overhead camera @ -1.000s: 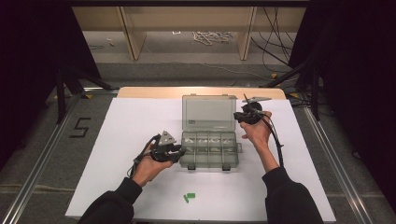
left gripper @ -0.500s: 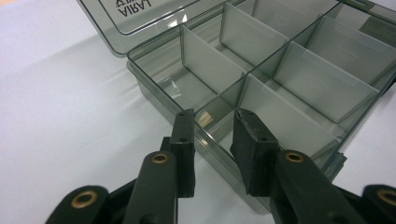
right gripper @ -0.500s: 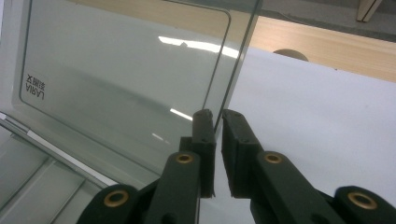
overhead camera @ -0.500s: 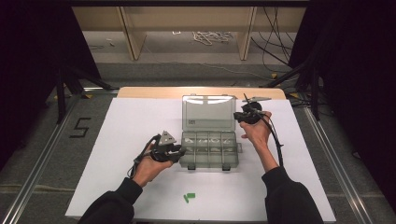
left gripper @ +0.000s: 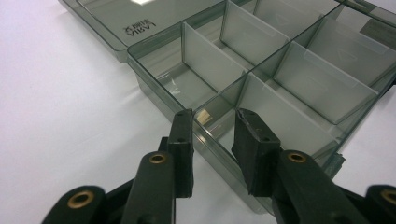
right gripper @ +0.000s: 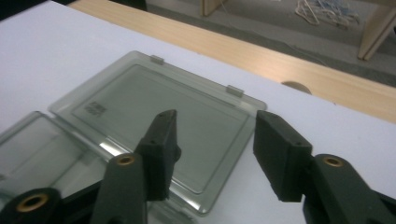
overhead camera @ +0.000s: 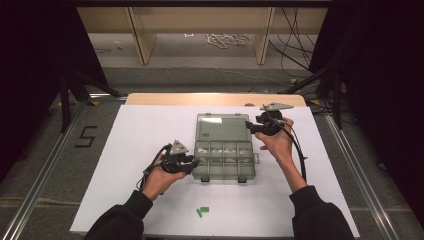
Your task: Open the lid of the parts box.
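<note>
Organizer box (overhead camera: 224,159) lying open, left gripper (left gripper: 212,125) straddling its wall — unclamped, right gripper (right gripper: 212,135) wide apart, empty.

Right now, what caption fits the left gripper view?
Left hand-held gripper straddling the wall of an open compartment box.

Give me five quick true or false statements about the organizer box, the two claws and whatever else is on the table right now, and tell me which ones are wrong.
1. The smoky transparent plastic compartment box lies open, its lid flat on the table. True.
2. The left claw straddles the box's near wall. True.
3. The right claw is clamped shut on the lid. False: its jaws are apart, above the lid's edge.
4. A small green piece lies inside a compartment. False: it lies on the white table sheet, near the person.
5. The visible compartments look empty. True.
</note>
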Demonstrator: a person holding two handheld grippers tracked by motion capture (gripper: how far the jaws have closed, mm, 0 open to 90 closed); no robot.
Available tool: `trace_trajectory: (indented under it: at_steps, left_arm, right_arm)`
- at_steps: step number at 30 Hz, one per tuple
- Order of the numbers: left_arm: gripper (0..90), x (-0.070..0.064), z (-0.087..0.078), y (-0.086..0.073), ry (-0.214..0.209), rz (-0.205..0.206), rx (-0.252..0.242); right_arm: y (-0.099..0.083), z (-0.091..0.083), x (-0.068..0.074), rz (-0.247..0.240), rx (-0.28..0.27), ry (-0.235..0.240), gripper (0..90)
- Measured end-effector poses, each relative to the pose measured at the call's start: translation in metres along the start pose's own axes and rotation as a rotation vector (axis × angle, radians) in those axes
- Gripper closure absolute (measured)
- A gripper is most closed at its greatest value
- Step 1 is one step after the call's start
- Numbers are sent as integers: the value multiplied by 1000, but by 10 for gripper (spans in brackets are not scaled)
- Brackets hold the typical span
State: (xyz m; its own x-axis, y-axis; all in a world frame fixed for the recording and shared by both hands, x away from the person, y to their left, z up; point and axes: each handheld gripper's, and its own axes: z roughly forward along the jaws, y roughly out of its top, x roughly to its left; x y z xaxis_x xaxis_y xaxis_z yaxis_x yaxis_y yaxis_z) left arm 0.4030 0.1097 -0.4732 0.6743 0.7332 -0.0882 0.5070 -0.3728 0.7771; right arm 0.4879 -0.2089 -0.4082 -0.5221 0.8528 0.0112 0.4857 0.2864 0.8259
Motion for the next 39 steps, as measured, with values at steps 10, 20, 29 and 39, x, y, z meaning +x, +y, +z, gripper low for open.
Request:
trace_trajectory:
  at_steps: [10, 20, 29, 39]
  left_arm:
    - [648, 0, -1, 2, 9, 15, 16]
    - [432, 7, -20, 8, 6, -28, -52]
    - [347, -5, -46, 5, -23, 1, -164]
    - [315, -18, -66, 2, -57, 14, -280]
  right_arm:
    - [5, -35, 28, -79, -70, 72, 370]
    - [-8, -52, 51, -137, -55, 152, 318]
    - [-26, -66, 69, -184, -36, 230, 288]
    - [-41, -71, 83, -178, -43, 269, 260]
